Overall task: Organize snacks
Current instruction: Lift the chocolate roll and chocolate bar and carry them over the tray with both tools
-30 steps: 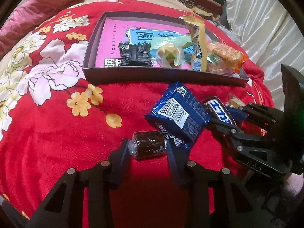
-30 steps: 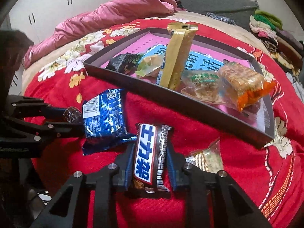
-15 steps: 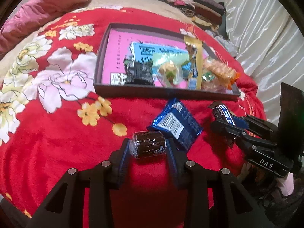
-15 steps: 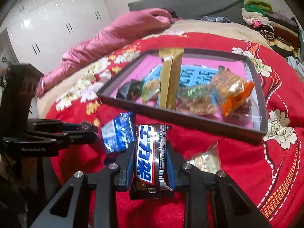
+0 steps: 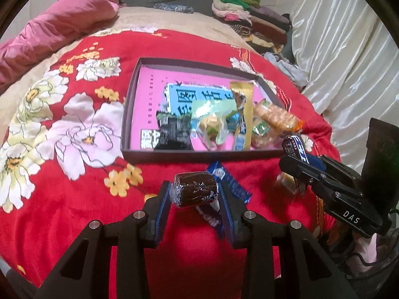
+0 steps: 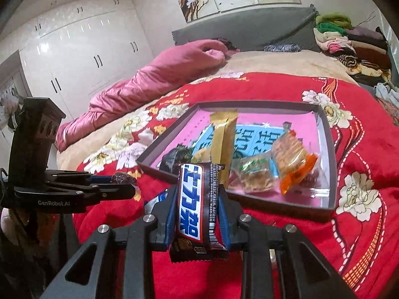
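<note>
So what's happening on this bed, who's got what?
A person is sorting snacks into a shallow box on a red floral blanket. The left gripper is shut on a brown wrapped cake; the right gripper is shut on a chocolate bar. Both are held above the blanket, short of the box. A blue packet lies outside it; several snacks are already inside.

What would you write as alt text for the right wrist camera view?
The right gripper clamps an upright chocolate bar in a brown and blue wrapper above a red floral blanket. Beyond lies a shallow dark tray with a pink base holding wrapped snacks.
</note>
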